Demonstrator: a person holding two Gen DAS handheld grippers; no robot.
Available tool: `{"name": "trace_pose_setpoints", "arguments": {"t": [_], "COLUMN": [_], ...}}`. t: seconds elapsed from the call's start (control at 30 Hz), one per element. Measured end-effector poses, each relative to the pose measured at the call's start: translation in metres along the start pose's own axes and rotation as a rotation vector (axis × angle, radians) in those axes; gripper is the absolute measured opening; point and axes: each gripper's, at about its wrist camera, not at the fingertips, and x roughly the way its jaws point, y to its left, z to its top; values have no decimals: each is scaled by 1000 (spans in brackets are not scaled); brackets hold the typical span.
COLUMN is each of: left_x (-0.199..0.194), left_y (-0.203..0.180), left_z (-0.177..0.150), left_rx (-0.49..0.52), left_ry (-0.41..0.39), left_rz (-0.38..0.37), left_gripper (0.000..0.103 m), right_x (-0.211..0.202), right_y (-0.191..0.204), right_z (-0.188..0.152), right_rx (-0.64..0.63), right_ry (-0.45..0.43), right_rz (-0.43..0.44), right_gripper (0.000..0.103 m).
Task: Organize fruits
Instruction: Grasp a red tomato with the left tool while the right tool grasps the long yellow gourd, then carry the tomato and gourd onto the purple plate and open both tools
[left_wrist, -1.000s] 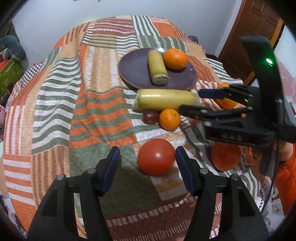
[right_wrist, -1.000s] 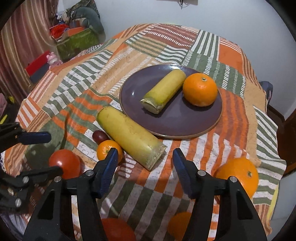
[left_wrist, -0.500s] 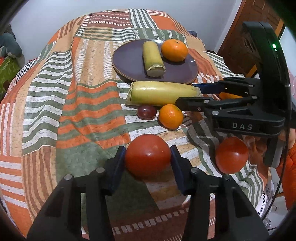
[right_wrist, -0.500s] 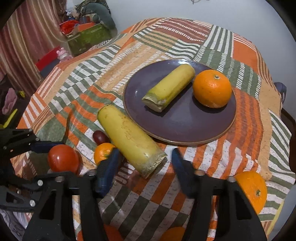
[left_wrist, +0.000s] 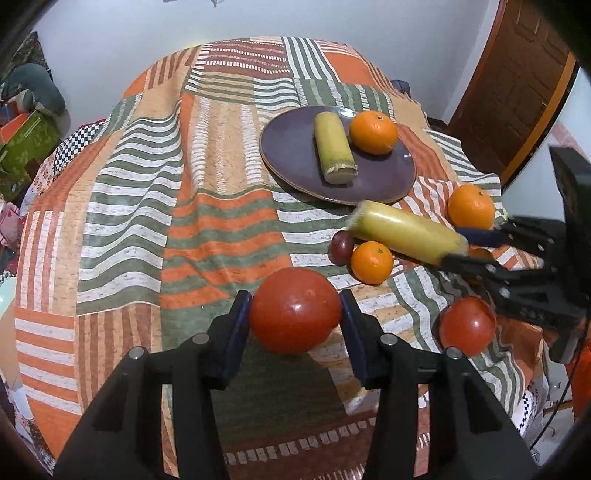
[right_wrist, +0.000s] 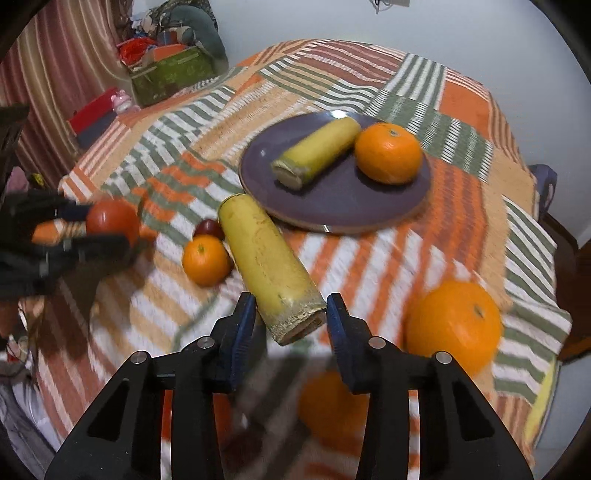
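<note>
My left gripper (left_wrist: 295, 317) is shut on a red tomato (left_wrist: 295, 309) and holds it just above the cloth. My right gripper (right_wrist: 290, 319) is shut on the near end of a long yellow cylinder (right_wrist: 269, 266), which tilts up off the table; the cylinder also shows in the left wrist view (left_wrist: 406, 232). A purple plate (left_wrist: 295, 162) holds a shorter yellow cylinder (left_wrist: 334, 147) and an orange (left_wrist: 373, 132). A small orange (left_wrist: 371, 262) and a dark plum (left_wrist: 341, 246) lie beside the long cylinder.
A second tomato (left_wrist: 467, 325) and a large orange (left_wrist: 471, 206) lie at the table's right side. Another orange (right_wrist: 332, 406) sits under my right gripper. The patchwork cloth (left_wrist: 147, 221) covers the round table. Boxes (right_wrist: 170, 74) stand beyond the far left edge.
My left gripper closed on the tomato and raised it. My right gripper moved forward, closed on the long cylinder's end and tilted it up.
</note>
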Motion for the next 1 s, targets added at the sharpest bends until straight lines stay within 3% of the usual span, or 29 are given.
{"name": "trace_pose_setpoints", "arguments": {"t": [0.13,0.27,0.37,0.6,1.0], "left_x": [-2,-2,-4,-4,-3], "left_y": [-1,-1,-1,7,3], "left_z": [-1,0,-1,-2,11], "left_rx": [0,-2,-3,-20,-18], "left_ry": [-4,-6,-7,3,-14], "left_rz": [-4,-9,-7,-16,-12], "left_gripper": [47,47,47,47,47], "right_x": [-11,-19,-6,41,16], "right_y": [2,4,6,10,10], "right_z": [-5,10,23,31,24], "right_rx": [-32,-24,-26,-27,7], "right_ry": [18,-36,-48,46,-42], "right_rz": [-25,-2,-7,1,11], "right_gripper": [32,36,43,47,35]}}
